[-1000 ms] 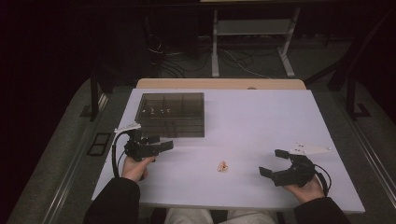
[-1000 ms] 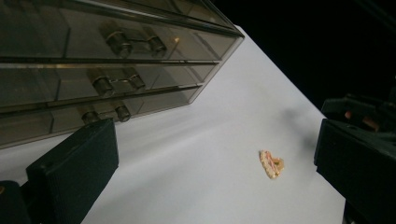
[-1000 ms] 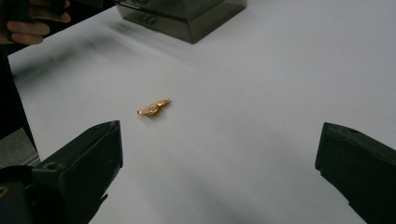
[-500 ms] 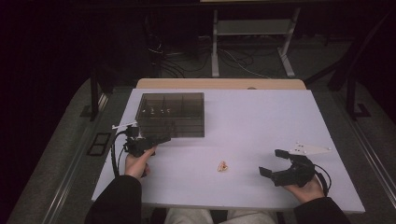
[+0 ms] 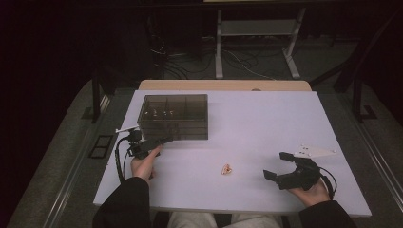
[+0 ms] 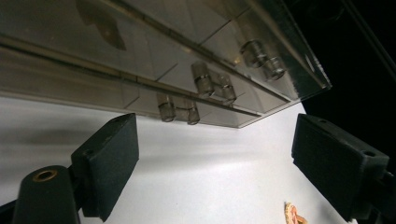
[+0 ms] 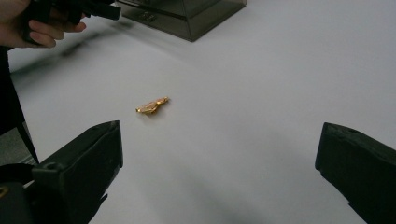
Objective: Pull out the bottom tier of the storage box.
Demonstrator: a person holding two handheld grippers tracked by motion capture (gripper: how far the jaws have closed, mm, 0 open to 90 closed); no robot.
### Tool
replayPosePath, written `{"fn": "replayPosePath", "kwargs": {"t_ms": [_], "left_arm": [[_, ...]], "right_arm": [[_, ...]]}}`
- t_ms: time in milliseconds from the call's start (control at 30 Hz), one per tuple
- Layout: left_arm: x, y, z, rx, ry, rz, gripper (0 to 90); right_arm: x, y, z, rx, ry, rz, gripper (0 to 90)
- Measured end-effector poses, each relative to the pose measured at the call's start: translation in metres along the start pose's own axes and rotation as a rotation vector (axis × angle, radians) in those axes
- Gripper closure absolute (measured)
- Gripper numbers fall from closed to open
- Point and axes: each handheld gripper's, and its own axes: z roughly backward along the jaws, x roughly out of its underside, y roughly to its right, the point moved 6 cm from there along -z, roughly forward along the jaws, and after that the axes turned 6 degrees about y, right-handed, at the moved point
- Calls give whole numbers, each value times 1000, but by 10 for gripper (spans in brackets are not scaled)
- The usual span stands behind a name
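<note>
A smoky clear compartment box (image 5: 173,116) with its lid down stands at the back left of the white table (image 5: 266,123). My left gripper (image 5: 165,140) lies low at its front left corner and points along the front wall. In the left gripper view the box (image 6: 187,60) fills the top, with small clear cylinders inside. The left gripper (image 6: 215,126) is open; its jaws have just been closing a little, with nothing between them. A small gold trinket (image 5: 227,169) lies flat at the front middle. My right gripper (image 5: 275,165) rests to its right, open and empty, facing the trinket (image 7: 152,105).
A wooden strip (image 5: 223,85) edges the table's far side. Behind it on the dark floor stand a metal frame (image 5: 256,42) and loose cables. In the right gripper view a hand (image 7: 37,28) holds the left gripper by the box (image 7: 187,11).
My left gripper has sunk a little toward the table by the box's front edge. The right gripper and the trinket have kept still.
</note>
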Motion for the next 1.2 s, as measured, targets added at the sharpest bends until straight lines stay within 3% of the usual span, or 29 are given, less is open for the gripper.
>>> {"fn": "replayPosePath", "kwargs": {"t_ms": [300,667,733,833,1100,1200], "left_arm": [[3,-3,-5,-34,-7,48,284],[3,-8,-8,-50,-2,73,384],[6,-9,-9,-42,13,113,407],[10,-13,-11,-50,16,140,437],[13,-17,-16,-70,31,171,524],[15,-21,-18,-65,67,239,581]], "right_arm": [[0,0,0,0,-2,3,5],[1,1,0,8,-8,7,5],[1,0,0,9,-7,7,5],[1,0,0,8,-6,9,5],[1,0,-1,6,-6,11,5],[1,0,-1,4,-7,11,5]]}}
